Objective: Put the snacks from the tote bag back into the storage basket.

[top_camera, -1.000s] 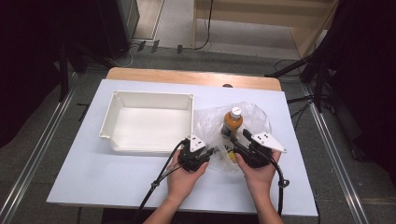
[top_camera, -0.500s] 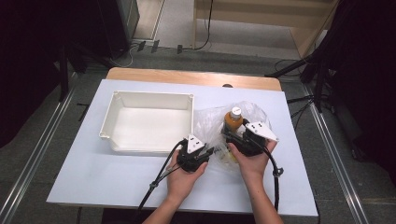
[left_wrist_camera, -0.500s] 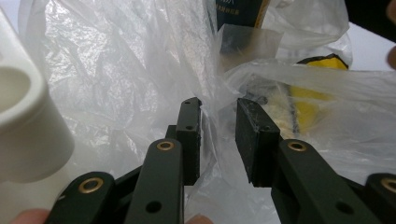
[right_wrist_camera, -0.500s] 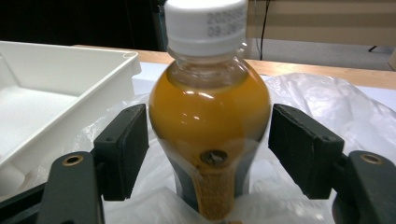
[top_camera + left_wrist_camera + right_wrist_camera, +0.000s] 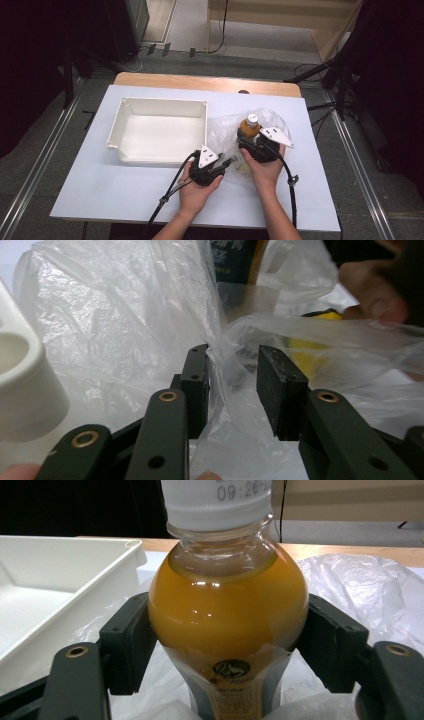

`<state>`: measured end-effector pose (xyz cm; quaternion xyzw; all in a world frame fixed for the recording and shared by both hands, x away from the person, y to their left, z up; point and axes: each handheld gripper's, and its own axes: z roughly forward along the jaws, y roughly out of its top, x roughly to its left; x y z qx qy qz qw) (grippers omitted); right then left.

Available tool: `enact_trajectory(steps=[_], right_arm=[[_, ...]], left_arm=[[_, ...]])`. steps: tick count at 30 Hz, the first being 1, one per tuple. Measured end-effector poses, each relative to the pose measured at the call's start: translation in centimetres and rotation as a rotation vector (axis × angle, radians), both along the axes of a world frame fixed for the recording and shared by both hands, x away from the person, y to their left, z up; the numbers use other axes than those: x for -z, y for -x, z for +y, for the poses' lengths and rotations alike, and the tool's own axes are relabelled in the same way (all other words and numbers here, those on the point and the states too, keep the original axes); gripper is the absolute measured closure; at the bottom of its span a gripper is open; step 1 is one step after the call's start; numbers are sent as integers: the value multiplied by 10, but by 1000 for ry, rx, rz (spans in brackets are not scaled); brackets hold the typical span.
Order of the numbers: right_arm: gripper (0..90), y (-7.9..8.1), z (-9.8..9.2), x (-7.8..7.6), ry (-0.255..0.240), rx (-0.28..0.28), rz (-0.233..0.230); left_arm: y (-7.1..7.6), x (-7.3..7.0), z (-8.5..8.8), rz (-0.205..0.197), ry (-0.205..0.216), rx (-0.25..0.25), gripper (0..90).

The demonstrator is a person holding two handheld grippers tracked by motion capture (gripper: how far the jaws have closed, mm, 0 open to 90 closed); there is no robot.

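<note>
The bottle [image 5: 227, 615] I was working on was a small clear one, full almost to the neck with cloudy orange drink, capped in white with a printed date code on the cap, and wrapped low down in a dark label with a gold strip. In the high view it [image 5: 249, 127] stood upright right of centre in the frame, on the crumpled clear plastic bag [image 5: 225, 132], just right of the white tray [image 5: 162, 105] on the pale table [image 5: 100, 185].

My right gripper [image 5: 250, 141] sat just below the bottle in that view, hand cupped under its body, jaws pointing toward the top of the frame. In the right gripper view its jaws flanked the widest part of the bottle and had come apart over the last second; the left pad [image 5: 131, 640] lay against the glass-clear wall, while at the right side I could not tell whether the pad touched.

My left gripper [image 5: 226, 163] lay low at centre frame, aimed toward the right at the bag's near edge. In the left gripper view its jaws had just been easing apart, with a fold of the bag [image 5: 220, 365] standing between them, brushing the left pad [image 5: 197, 390] and clear of the right one.
</note>
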<state>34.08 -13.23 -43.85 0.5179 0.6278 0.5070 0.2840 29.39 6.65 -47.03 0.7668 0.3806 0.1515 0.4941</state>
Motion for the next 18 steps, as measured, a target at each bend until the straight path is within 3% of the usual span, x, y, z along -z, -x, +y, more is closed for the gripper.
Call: enact_trajectory(steps=[3,6,13,15,18], right_arm=[[304,-2,1,1,-9,-2,-9],[308,-5,0,-6,32,-24,29],[312,-5,1,-14,53,-67,62],[312,-4,2,-19,74,-74,50],[312,2,3,-30,61,-98,16]], left_arm=[[0,-2,7,5,47,2,694],[0,-3,8,8,60,-2,750],[0,-2,4,-1,30,-19,866],[-1,-2,4,5,22,-18,881],[-3,-1,4,15,30,-22,898]])
